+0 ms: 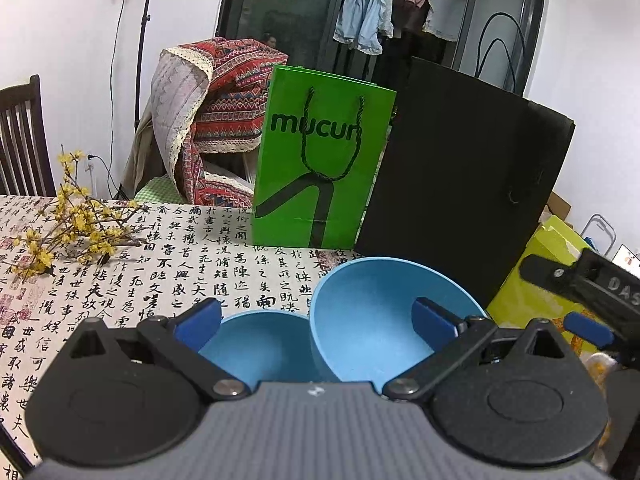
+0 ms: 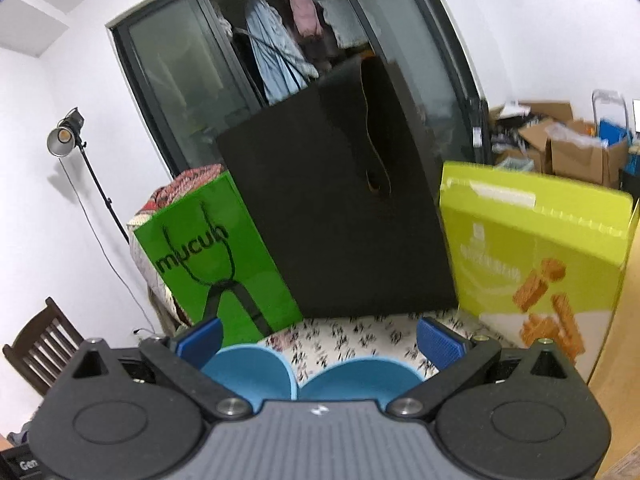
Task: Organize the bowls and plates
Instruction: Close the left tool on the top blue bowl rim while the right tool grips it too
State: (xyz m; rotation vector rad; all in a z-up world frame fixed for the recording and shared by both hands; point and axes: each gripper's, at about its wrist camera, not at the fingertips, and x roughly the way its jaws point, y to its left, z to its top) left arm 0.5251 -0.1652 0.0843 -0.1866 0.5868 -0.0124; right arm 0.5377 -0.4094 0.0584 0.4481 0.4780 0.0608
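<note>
Two blue bowls stand side by side on the calligraphy tablecloth [image 1: 180,264]. In the left wrist view the left bowl [image 1: 256,344] sits low and level. The right bowl [image 1: 372,320] looks tipped toward the camera; what props it is hidden. My left gripper [image 1: 316,320] is open just above them, with its right pad [image 1: 434,318] in front of the tipped bowl's inside. In the right wrist view my right gripper [image 2: 320,338] is open above both bowls [image 2: 252,372] [image 2: 360,376], holding nothing. It also shows at the right edge of the left wrist view [image 1: 576,304].
Behind the bowls stand a green paper bag [image 1: 320,168], a tall black bag [image 1: 460,184] and a yellow-green box [image 2: 532,248]. Yellow flower twigs [image 1: 76,220] lie on the cloth at the left. A wooden chair [image 1: 24,140] is beyond the table's far left.
</note>
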